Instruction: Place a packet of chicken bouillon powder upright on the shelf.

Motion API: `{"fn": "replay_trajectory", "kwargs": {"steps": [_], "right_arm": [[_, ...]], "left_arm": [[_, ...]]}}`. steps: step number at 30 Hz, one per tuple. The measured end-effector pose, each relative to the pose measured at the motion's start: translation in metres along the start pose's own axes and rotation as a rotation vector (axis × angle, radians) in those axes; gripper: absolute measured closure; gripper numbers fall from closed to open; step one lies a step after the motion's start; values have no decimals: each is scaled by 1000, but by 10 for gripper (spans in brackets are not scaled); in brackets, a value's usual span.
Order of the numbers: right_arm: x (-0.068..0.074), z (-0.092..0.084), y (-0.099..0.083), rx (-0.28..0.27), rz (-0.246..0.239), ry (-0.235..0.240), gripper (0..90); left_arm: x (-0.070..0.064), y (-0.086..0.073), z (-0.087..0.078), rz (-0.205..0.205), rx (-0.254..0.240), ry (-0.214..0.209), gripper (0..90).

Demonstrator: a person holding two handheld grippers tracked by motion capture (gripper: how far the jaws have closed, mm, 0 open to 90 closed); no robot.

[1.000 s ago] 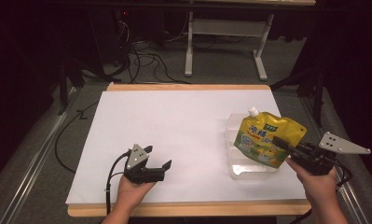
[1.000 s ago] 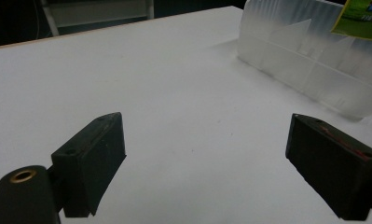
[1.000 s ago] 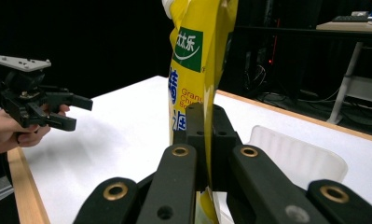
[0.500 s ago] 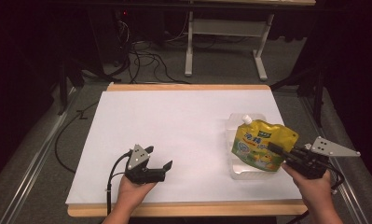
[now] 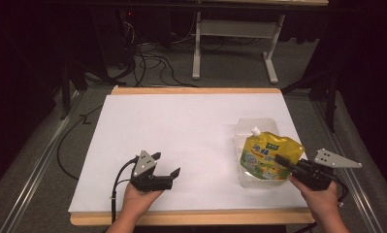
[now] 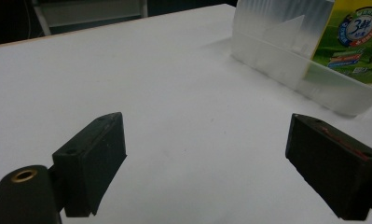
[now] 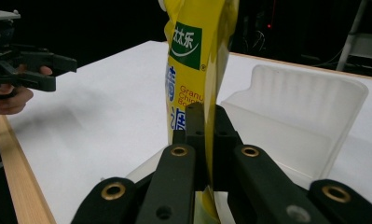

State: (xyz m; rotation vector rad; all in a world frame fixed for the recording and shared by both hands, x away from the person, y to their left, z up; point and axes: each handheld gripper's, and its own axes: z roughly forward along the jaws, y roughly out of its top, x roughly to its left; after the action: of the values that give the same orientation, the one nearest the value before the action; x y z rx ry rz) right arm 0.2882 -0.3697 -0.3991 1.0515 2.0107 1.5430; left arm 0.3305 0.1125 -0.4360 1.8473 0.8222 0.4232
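A yellow spouted pouch (image 5: pixel 267 156) with green labels hangs over a clear plastic tray (image 5: pixel 244 130) at the table's right. My right gripper (image 5: pixel 281 160) is shut on the pouch's lower right edge, and in the right gripper view its jaws pinch the yellow pouch (image 7: pixel 198 70) just above the tray (image 7: pixel 314 116). The pouch's bottom sits inside the tray. My left gripper (image 5: pixel 168 165) stands open near the front left, low over the white sheet, nothing between its jaws. In the left gripper view the tray (image 6: pixel 286 60) and the pouch (image 6: pixel 356 42) lie ahead at the upper right.
A white sheet (image 5: pixel 181 131) covers the wooden table, whose front edge (image 5: pixel 191 217) runs by the hands. Behind the table, cables and a white desk frame (image 5: pixel 232 43) stand on the dark floor.
The right gripper has come down with the pouch, lowering it into the clear tray. The left gripper has stayed where it was.
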Motion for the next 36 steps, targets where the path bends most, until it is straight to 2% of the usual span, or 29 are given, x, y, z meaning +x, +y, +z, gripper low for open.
{"fn": "replay_trajectory", "kwargs": {"steps": [4, 10, 16, 20, 24, 29, 36], "right_arm": [[0, -2, -4, 1, 10, -9, 897], [0, -2, -3, -8, 16, -12, 838], [2, -3, -1, -8, 34, -43, 625], [4, -6, 5, -42, 43, -61, 495], [10, -12, 12, -75, 41, -99, 413], [17, -24, 22, -120, 27, -147, 377], [28, -48, 40, -206, -5, -174, 379]], "left_arm": [[-2, 0, 2, 4, 5, -7, 125], [-3, 0, 2, 11, 9, -10, 126], [-5, 1, 2, 9, 8, -20, 128], [-6, 1, 3, 12, 6, -27, 129], [-8, 1, 3, 12, 7, -31, 129], [-8, 1, 3, 14, 6, -33, 131], [-9, 1, 5, 19, 14, -38, 133]]}}
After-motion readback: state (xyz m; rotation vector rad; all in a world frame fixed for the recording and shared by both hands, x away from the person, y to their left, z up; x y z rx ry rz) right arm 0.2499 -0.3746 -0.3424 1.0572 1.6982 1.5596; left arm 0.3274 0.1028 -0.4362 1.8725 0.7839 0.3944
